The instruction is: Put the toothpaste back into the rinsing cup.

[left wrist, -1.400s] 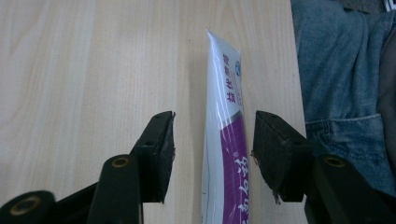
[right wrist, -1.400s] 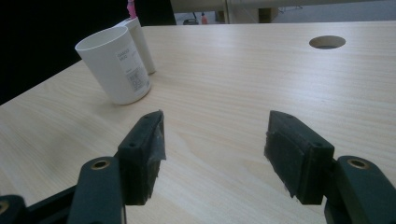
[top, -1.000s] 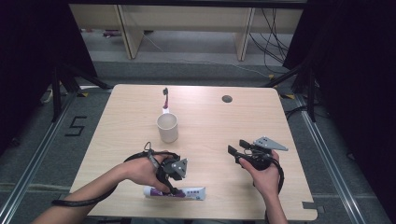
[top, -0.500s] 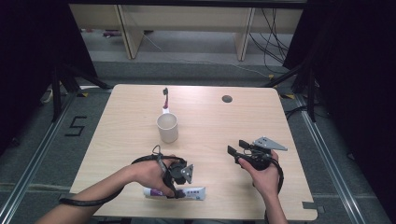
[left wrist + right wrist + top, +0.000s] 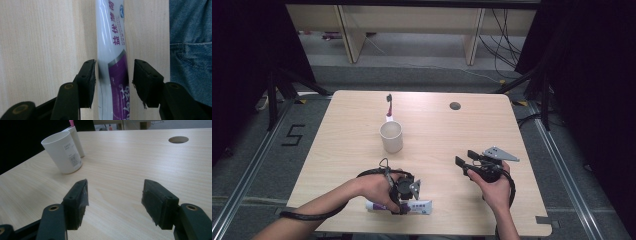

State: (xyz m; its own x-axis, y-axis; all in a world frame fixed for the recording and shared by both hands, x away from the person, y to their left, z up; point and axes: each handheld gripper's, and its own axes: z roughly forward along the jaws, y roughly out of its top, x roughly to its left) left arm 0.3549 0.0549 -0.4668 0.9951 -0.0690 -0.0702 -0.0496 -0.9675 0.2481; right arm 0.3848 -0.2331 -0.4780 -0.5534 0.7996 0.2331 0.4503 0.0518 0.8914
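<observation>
Two grippers are at work over the pale wooden table [image 5: 337, 150]. Near the front edge, left of its middle, the left gripper [image 5: 403, 199] points down over a white and purple toothpaste tube [image 5: 419, 206] that lies flat along that edge. In the left gripper view the tube [image 5: 112, 65] runs lengthwise up between the two black jaws: the jaw on the left of that view sits right against the tube's side, while the other stands a little off it, with a strip of bare wood between. The jaws are apart and straddle the tube without clamping it. Blue denim shows past the table's edge at the right of that view.

Toward the right edge, the right gripper [image 5: 467, 159] hovers in the person's hand with its jaws spread wide and nothing between them; its own view looks across bare wood toward a white cup [image 5: 63, 151].

That cup [image 5: 391, 136] stands upright near the middle of the table. Just behind it, toward the far edge, a toothbrush [image 5: 389, 106] is seen, its pink part close to the cup's rim. A round cable hole [image 5: 455, 105] sits near the far right corner.
</observation>
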